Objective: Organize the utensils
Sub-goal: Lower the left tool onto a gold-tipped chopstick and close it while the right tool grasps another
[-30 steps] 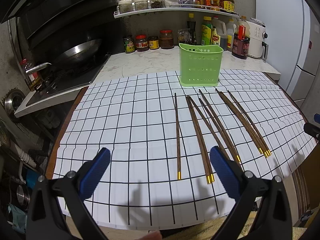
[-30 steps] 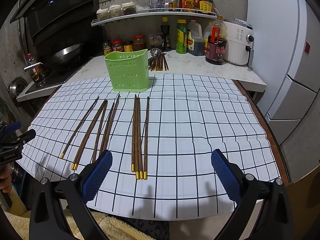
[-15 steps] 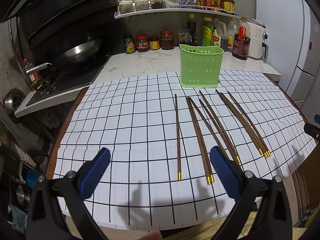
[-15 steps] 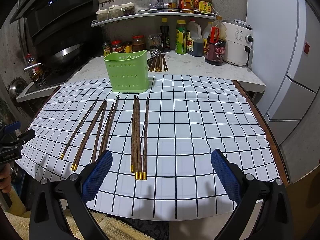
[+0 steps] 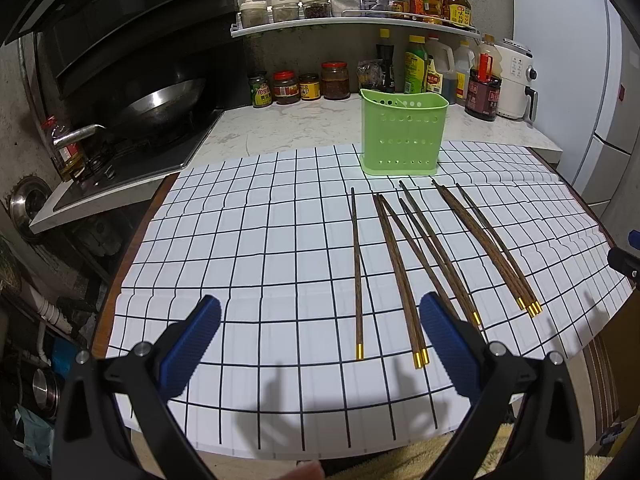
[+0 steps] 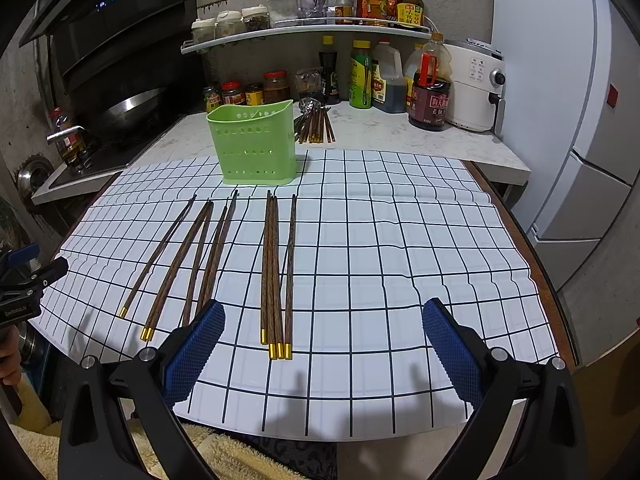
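Several dark wooden chopsticks with gold tips lie side by side on the white grid cloth (image 5: 260, 264) (image 6: 400, 264). A single chopstick (image 5: 357, 272) lies leftmost, with pairs to its right (image 5: 400, 280) and a bundle (image 5: 488, 248) at the far right. That bundle appears as a tight group (image 6: 274, 272) in the right wrist view. A green perforated utensil holder (image 5: 403, 132) (image 6: 254, 142) stands upright beyond their far ends. My left gripper (image 5: 320, 320) hangs open over the cloth's near edge. My right gripper (image 6: 322, 326) is open too, near the bundle's gold tips.
More chopsticks and a spoon (image 6: 316, 124) lie on the marble counter behind the holder. Jars, sauce bottles (image 5: 416, 66) and a white appliance (image 6: 476, 86) line the back wall. A wok (image 5: 160, 104) sits on the stove at left. A yellow towel (image 6: 224, 452) lies under the table's front edge.
Both grippers stay open. The right wrist view has shifted slightly towards the chopsticks; the left is almost still.
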Tool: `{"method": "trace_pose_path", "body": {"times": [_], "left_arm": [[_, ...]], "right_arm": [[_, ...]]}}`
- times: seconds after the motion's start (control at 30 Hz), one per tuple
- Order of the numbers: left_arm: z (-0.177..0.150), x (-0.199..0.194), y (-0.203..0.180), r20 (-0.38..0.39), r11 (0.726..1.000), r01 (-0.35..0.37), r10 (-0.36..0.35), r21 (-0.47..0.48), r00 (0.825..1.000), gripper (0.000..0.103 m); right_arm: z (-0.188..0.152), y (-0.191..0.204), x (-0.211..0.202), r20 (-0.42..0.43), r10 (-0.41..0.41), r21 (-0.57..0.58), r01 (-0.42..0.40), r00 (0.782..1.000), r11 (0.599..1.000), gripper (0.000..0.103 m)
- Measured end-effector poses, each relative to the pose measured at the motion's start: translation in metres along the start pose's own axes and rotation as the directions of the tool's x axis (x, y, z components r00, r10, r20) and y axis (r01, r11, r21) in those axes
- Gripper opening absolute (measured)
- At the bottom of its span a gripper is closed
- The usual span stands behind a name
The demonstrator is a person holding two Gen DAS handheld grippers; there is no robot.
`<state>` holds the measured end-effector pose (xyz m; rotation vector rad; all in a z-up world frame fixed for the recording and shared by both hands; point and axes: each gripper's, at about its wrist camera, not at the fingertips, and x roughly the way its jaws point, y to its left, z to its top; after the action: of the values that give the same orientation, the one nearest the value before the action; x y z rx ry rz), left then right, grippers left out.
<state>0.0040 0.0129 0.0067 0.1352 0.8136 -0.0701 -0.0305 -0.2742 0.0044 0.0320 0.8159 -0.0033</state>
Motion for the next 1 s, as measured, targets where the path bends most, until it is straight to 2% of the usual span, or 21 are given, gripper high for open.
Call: {"method": "trace_pose_path", "body": {"times": [0.27,0.47,0.6,0.73,0.9,1.0], "left_arm": [[0.000,0.001,0.002,-0.003,1.000,-0.001,0.001,-0.001,1.000,0.097],[-0.004,0.021,0.015,-0.052,0.999,-0.005,0.002,-0.045,0.999,0.097],[-0.011,0.041,0.022,-0.097,0.998,0.013,-0.020,-0.069,0.995,0.097],[-0.023,0.060,0.016,-0.147,0.999,0.026,-0.033,-0.046,0.989,0.097],[-0.034,0.073,0.008,-0.176,0.998,0.066,-0.068,-0.018,0.982,0.086],[-0.037,0.078,0.002,-0.176,0.996,0.093,-0.091,0.002,0.980,0.077]], "right_arm": [[-0.002,0.001,0.001,0.007,0.004,0.001,-0.004,1.000,1.000,0.097],[-0.013,0.002,0.020,0.007,0.005,-0.004,-0.004,1.000,1.000,0.097],[-0.021,0.003,0.035,0.010,0.061,-0.003,-0.061,0.998,0.998,0.097],[-0.027,0.002,0.050,0.005,0.104,0.022,-0.104,0.995,0.994,0.097],[-0.037,0.009,0.060,0.007,0.065,-0.027,-0.064,0.998,0.998,0.096],[-0.040,0.007,0.071,-0.020,0.061,-0.010,-0.061,0.998,0.998,0.092]]}}
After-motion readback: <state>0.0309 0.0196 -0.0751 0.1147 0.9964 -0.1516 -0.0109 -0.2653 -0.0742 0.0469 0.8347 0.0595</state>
